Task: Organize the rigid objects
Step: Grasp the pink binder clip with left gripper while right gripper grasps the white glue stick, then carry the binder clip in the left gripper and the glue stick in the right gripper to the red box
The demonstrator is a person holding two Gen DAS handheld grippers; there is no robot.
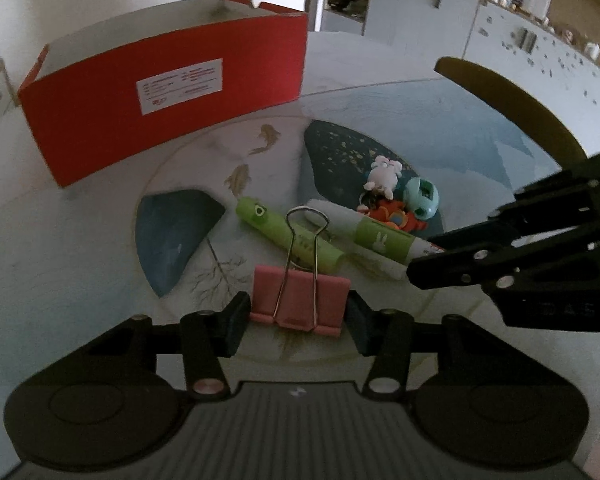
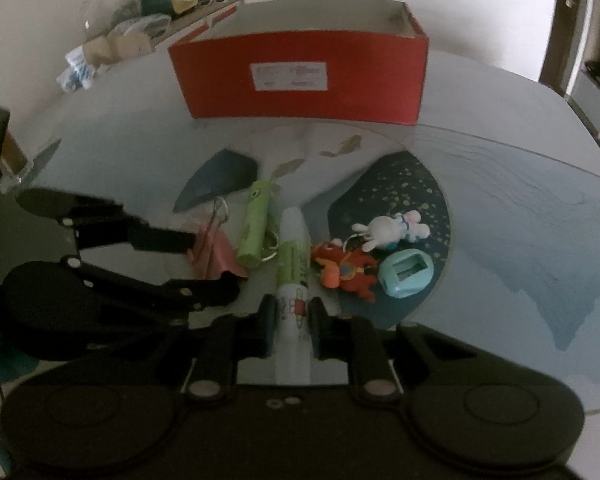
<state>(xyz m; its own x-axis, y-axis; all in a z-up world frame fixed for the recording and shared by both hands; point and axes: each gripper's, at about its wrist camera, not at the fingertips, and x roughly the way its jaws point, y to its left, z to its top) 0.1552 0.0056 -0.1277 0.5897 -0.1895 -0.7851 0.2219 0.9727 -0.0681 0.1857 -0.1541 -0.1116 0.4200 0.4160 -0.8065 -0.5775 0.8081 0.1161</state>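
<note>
- We see a pink metal binder clip with wire handles, clamped between the pads of our left gripper on the painted tabletop.
- Our right gripper is clenched on a smooth white-and-green glue stick.
- The red cardboard box stands open behind; we cannot see its floor.

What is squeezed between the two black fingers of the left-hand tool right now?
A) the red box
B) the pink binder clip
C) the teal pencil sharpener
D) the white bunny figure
B: in the left wrist view the left tool has its fingers closed against both sides of the pink binder clip, while the other items lie apart from it on the table.
</note>
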